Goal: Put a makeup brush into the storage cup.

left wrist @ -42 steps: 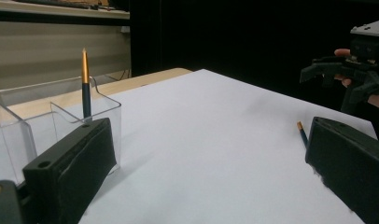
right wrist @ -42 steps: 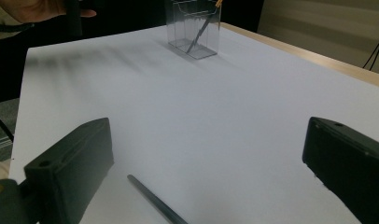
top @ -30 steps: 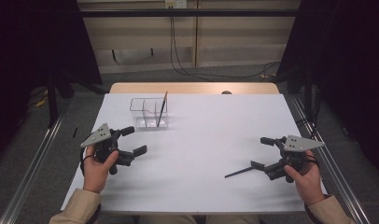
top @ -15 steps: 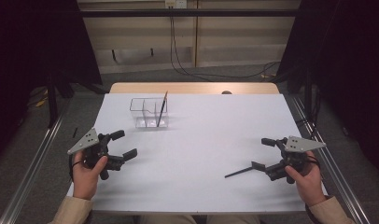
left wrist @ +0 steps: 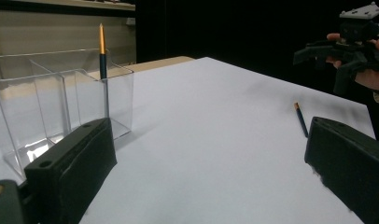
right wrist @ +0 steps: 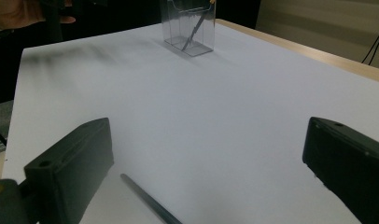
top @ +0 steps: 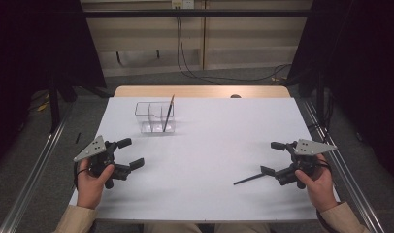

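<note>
The pencil on the table (top: 248, 178) lies flat on the white sheet just in front of my right gripper (top: 271, 158), its dark length angled out toward the middle of the table, and nothing is touching it. I read it as the next thing to go into the clear organizer (top: 155, 117), where another pencil (top: 168, 113) is standing, leaning against a divider with its orange end up. My right gripper's jaws are spread wide and hold nothing; I keep them low and close to the loose pencil because that hand is the nearer one for the pick. My left gripper (top: 130, 153) is spread too, empty, parked near the left edge of the table (top: 209, 204), well apart from the organizer, which leaves the lane to the box free. From above I get the layout: organizer at the far left, loose pencil at the near right, both hands on the near side. The right gripper view brings me in close: the pencil's grey shaft (right wrist: 150, 203) runs between my jaws, nearer the left one, so I'd judge a small shift is wanted before closing. The left gripper view gives the organizer (left wrist: 61, 107) side-on with the orange-tipped pencil (left wrist: 102, 51) upright in a right-hand compartment, and far across the sheet the loose pencil's orange tip (left wrist: 299, 119) below my other hand.
</note>
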The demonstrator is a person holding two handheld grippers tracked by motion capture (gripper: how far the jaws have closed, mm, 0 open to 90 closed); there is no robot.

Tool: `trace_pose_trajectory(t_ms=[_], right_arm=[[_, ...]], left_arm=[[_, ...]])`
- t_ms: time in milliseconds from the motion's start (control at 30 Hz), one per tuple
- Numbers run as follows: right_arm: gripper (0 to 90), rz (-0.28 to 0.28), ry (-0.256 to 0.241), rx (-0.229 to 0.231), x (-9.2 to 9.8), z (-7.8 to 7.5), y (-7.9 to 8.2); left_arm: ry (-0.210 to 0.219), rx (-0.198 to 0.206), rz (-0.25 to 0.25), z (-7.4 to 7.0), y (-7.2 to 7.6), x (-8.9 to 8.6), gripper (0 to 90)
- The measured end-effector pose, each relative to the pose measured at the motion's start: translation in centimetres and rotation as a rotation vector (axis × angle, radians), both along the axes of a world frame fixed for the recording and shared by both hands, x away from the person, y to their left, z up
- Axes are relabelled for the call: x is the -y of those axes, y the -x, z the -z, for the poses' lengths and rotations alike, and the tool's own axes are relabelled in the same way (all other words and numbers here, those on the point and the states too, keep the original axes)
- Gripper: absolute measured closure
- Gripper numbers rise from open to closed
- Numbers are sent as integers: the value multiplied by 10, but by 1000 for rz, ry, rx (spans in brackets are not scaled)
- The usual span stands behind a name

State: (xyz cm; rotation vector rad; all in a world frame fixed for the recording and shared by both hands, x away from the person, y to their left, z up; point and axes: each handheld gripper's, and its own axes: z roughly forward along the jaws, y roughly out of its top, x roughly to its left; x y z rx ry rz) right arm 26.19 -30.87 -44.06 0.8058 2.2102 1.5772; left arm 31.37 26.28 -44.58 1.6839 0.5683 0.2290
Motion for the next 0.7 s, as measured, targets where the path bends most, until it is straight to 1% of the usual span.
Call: trace_pose_trajectory(t_ms=[200, 267, 433, 633, 700], right_arm=[[11, -6, 8, 6, -3, -5, -3], [10, -11, 8, 9, -3, -6, -4], [10, -17, 23, 14, -3, -11, -7], [10, -23, 46, -6, -2, -10, -14], [10, -22, 46, -13, -3, -8, -17]], left_arm=[[-1, 4, -3, -1, 1, -1, 19], [4, 3, 0, 0, 2, -1, 19], [-6, 10, -2, -1, 2, 0, 19], [1, 7, 0, -1, 0, 1, 20], [-1, 8, 2, -1, -1, 2, 21]])
